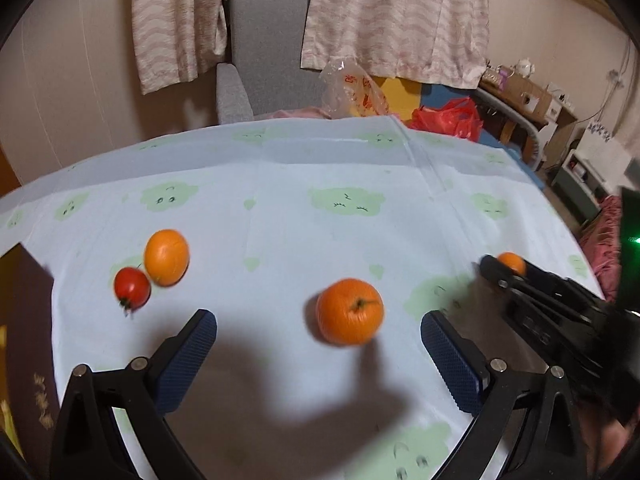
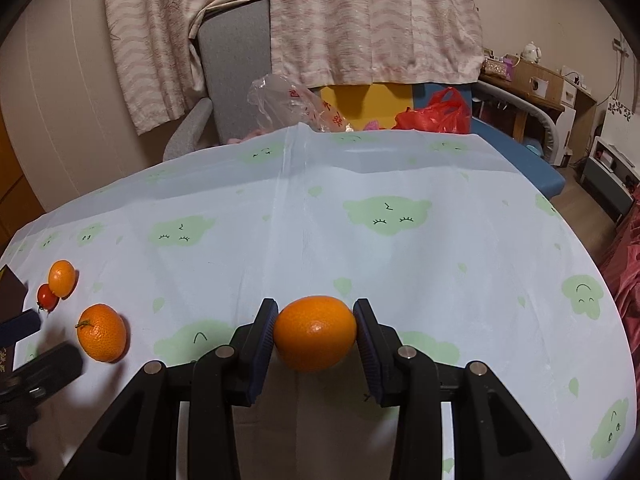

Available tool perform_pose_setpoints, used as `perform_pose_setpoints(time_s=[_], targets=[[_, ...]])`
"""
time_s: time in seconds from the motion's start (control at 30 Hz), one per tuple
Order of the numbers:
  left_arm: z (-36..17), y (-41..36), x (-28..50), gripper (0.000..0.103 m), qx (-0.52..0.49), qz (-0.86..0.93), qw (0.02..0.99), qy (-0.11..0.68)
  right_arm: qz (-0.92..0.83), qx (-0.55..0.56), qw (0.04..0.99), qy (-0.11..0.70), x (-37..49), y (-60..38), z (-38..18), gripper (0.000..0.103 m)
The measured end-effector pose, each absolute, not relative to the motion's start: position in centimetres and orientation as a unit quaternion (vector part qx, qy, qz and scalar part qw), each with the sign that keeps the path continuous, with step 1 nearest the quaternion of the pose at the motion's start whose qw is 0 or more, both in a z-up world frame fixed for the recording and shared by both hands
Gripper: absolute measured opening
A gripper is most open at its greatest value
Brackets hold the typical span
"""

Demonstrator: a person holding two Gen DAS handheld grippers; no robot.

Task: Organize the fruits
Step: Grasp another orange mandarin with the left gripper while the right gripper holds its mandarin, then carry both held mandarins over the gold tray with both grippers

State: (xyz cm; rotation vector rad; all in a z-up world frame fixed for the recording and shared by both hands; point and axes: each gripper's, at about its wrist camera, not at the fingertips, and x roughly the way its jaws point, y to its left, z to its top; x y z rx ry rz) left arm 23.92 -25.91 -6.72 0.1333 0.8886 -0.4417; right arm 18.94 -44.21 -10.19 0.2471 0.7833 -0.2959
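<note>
The right tongs squeeze a smooth orange from both sides. The two blue pads press right on its skin. It sits low over the worktop, which has a pale blue cloth with green cloud faces. I cannot tell if the fruit touches the cloth.

The left tongs are spread wide and hold nothing. A bumpy orange with a stem lies on the cloth just ahead of them, between the two tips but not touching either one. In the right view this same fruit is well off to the left.

Further left, a small orange and a red tomato sit touching each other. A dark brown box is at the left edge of the worktop, near the tomato.

Behind the worktop are a grey chair, a clear plastic bag and a red plastic bag.
</note>
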Motion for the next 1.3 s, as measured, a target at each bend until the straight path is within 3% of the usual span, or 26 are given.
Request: perform_pose_setpoints(time_s=[0.3,0.53,0.83,1.3], targets=[[-7.8,-27.5,24.6,0.102,0.087,-0.192,0.901,0.379,-0.146,0.117,0.906,0.381,19.1,-44.1,-10.2,0.04],[-8.9,-28.2,25.4,0.071,0.098,-0.193,0.891,0.399,-0.146,0.121,0.905,0.382,19.1,-44.2,-10.3,0.04],[-9.4,-29.2,24.4,0.041,0.12,-0.222,0.883,0.397,-0.151,0.133,0.903,0.379,18.9,-44.6,-10.4,0.04],[-8.7,-26.4,22.8,0.04,0.068,-0.22,0.894,0.386,-0.158,0.133,0.906,0.37,18.5,-44.7,-10.2,0.04]])
